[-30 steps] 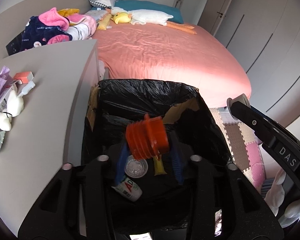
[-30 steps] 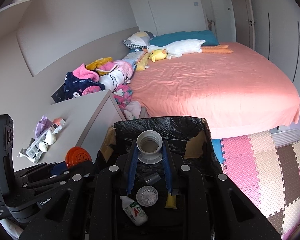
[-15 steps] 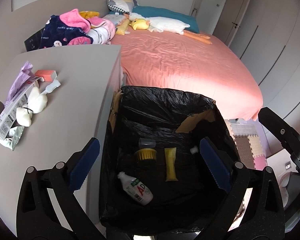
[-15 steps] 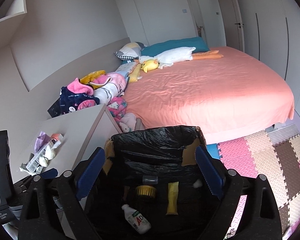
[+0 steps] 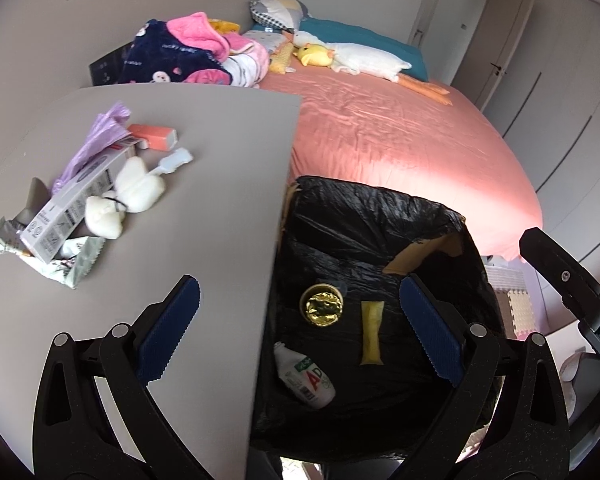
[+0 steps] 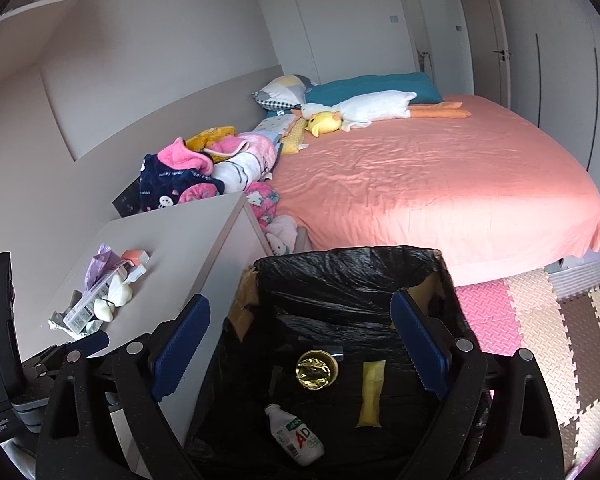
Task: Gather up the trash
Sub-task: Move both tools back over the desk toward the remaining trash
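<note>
Both tools hang over the black plastic-lined cardboard bin (image 5: 380, 232) (image 6: 352, 280), and both have just sprung their jaws apart, with nothing between the blue ribbed pads.

The left tool (image 5: 300, 332) stands spread wide, one blue pad over the grey bench (image 5: 204, 184), the other over the bin's far side. Below and between its pads lie a small round cup with crumpled gold foil in it (image 5: 321, 309), a flat yellow sachet (image 5: 371, 332) just to its right, and a white plastic bottle with red lettering (image 5: 304, 374) nearer the tool, tipped on its side.

The right tool (image 6: 300, 344) is likewise parted and empty; the same gold cup (image 6: 315, 369), yellow sachet (image 6: 370, 394) and white bottle (image 6: 296, 434) sit in the bin beneath it.

Out ahead and to the left of the left tool, more litter waits on the bench: a grey printed carton (image 5: 66, 208), a torn silvery wrapper (image 5: 66, 266), two white crumpled wads (image 5: 140, 190), a lilac plastic bag (image 5: 96, 138), a small orange box (image 5: 152, 136) and a pale blue scrap (image 5: 176, 159). Beyond the bin stretches the bed with its salmon-pink sheet (image 6: 440, 184).
</note>
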A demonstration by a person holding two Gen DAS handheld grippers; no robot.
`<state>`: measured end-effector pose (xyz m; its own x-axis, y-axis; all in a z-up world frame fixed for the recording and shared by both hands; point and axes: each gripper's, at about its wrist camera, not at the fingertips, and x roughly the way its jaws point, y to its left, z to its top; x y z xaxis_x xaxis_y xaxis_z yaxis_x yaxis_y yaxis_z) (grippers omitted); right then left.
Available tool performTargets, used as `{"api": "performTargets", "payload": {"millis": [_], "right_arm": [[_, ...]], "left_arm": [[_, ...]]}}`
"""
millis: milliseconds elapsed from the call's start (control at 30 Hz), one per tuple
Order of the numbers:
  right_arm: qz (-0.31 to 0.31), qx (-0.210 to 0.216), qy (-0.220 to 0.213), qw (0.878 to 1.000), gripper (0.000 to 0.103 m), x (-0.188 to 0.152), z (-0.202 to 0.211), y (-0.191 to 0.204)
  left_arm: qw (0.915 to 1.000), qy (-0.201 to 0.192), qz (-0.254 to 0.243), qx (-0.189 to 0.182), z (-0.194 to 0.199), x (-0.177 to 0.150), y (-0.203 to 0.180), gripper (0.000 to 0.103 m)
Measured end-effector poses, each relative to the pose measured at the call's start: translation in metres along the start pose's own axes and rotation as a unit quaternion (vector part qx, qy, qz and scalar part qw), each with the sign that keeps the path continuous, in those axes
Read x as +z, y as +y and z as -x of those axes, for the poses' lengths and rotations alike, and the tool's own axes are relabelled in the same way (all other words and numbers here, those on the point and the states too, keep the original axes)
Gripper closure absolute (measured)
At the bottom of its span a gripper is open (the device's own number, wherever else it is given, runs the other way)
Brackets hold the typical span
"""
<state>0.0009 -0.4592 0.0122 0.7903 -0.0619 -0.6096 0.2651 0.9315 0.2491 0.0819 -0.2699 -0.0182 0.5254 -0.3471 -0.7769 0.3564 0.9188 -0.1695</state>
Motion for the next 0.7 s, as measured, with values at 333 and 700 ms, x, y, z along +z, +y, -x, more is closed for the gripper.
{"api": "performTargets", "payload": {"millis": [333, 700], "right_arm": [[0.023, 0.02, 0.007, 1.0, 0.012, -0.003, -0.017, 0.044], [0.049, 0.044, 0.029, 0.997, 0.012, -0.007, -0.041, 0.094]], "left_arm": [[0.9987, -0.023, 0.019, 0.04, 0.015, -0.001, 0.047, 0.006], [0.995, -0.042, 0.031, 0.085, 0.024, 0.0, 0.099, 0.006]]}}
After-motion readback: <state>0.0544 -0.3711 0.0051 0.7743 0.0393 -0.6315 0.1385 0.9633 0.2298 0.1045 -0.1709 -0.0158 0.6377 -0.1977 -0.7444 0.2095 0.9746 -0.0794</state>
